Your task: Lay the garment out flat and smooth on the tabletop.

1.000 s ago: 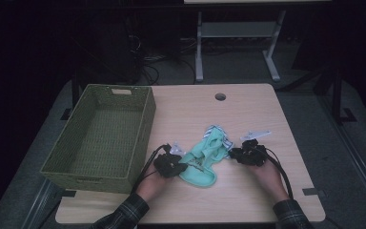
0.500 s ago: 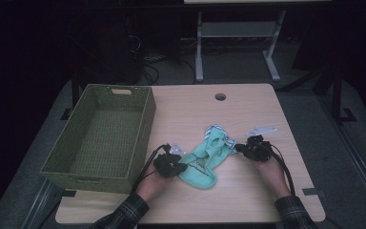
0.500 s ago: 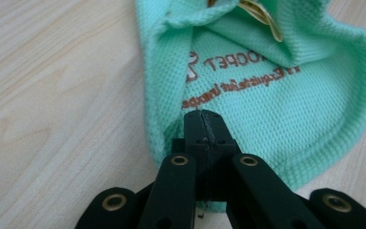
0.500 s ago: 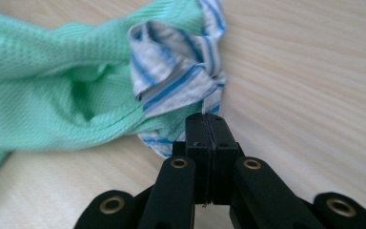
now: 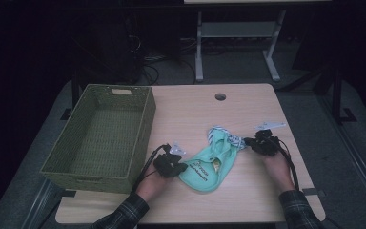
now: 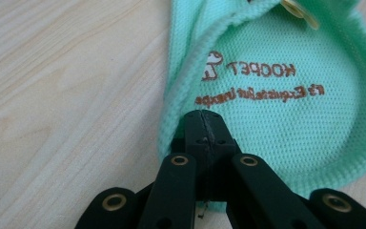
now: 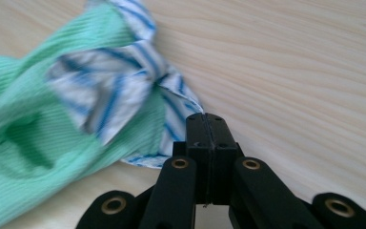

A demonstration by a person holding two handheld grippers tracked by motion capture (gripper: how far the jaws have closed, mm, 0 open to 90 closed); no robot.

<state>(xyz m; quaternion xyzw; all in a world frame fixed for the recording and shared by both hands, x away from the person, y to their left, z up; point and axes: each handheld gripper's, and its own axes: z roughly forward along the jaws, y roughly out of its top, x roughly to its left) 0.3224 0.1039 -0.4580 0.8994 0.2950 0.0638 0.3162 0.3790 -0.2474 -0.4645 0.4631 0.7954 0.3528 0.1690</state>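
Now we hold a small mint-green garment (image 5: 208, 163) between our two grippers, low on the wooden counter (image 5: 190, 114) toward its near edge. It lies partly spread, with its rounded end toward our left and its bunched end toward our right.

Our left gripper (image 5: 183, 167) has its fingers pressed fully together on the thick green hem at the rounded end. In the left gripper view the closed fingers (image 6: 204, 125) bite right on that rim, and brown printed lettering (image 6: 252, 80) runs upside down across the mesh cloth beyond them.

Our right gripper (image 5: 246, 142) has just been closing its fingers. In the right gripper view they stand shut (image 7: 206, 129) at the blue-and-white striped trim (image 7: 124, 81), at the garment's far end. The striped edge runs into the seam between them, so we take it as pinched, though the cloth there is blurred.

At our left stands a woven green basket (image 5: 143, 129), clear of the garment. A round cable hole (image 5: 220, 97) sits near the counter's far edge.
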